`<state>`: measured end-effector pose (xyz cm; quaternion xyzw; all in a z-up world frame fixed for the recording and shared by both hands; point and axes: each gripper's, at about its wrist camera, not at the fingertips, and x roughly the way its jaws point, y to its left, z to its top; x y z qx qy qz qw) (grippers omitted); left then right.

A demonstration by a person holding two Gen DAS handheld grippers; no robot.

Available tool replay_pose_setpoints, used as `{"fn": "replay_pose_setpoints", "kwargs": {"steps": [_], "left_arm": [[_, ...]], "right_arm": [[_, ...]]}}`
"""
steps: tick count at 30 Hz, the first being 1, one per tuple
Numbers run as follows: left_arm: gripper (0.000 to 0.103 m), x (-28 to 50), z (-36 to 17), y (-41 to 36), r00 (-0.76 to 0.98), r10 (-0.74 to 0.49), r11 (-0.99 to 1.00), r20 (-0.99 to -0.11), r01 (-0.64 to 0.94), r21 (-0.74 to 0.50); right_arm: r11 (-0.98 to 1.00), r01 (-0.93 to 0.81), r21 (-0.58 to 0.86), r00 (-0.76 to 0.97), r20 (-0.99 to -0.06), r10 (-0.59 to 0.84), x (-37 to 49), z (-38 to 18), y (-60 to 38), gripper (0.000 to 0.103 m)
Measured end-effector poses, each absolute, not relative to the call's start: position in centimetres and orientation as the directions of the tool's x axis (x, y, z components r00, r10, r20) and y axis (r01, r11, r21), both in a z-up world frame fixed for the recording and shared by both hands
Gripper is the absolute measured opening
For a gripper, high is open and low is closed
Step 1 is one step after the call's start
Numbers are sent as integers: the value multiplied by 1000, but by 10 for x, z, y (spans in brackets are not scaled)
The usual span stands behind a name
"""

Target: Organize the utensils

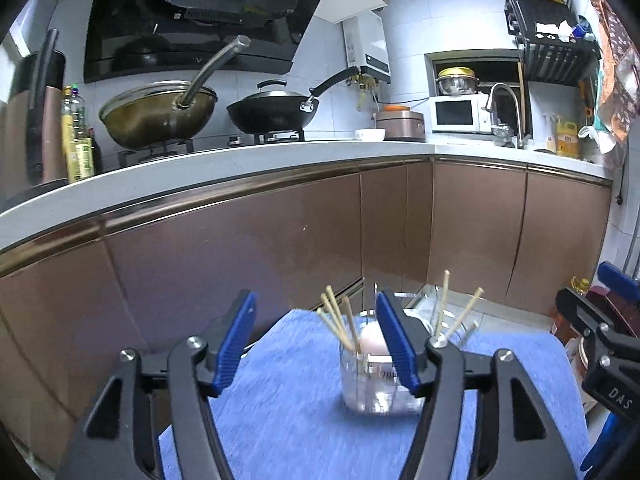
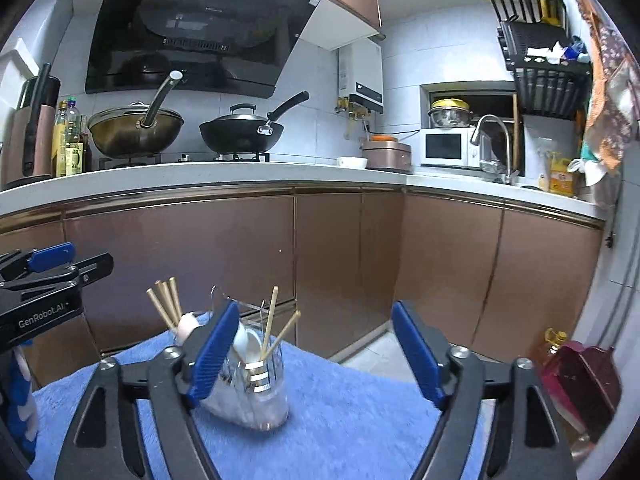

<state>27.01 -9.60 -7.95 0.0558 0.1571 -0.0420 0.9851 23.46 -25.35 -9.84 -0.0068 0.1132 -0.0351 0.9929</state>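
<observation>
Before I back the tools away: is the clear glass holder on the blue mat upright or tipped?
Upright. The glass holder stands on its base on the blue mat, with chopsticks and a white spoon sticking up out of it.

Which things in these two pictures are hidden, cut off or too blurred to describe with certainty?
- Clear glass jar: in the left wrist view, the open left gripper covers its right side, and motion blurs its base.
- White rounded utensil in the jar: in the right wrist view, the open right gripper hides part of it.
- Wooden chopsticks: lower ends hidden.
- Blue fluffy cloth: edges cut off.
</observation>
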Motion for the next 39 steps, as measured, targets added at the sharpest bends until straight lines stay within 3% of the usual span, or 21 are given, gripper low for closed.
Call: {"fn": "replay_pose_setpoints", "kwargs": {"steps": [8,39], "left_arm": [[69,197,-66,-94,959,-14,989,-283,54,135],[74,74,-32,-63,985,5,997,-173,8,74]], "right_arm": [[995,101,-22,970,-222,-103,168,-87,-242,103],[955,294,30,952,-96,-290,30,-47,-255,103]]}}
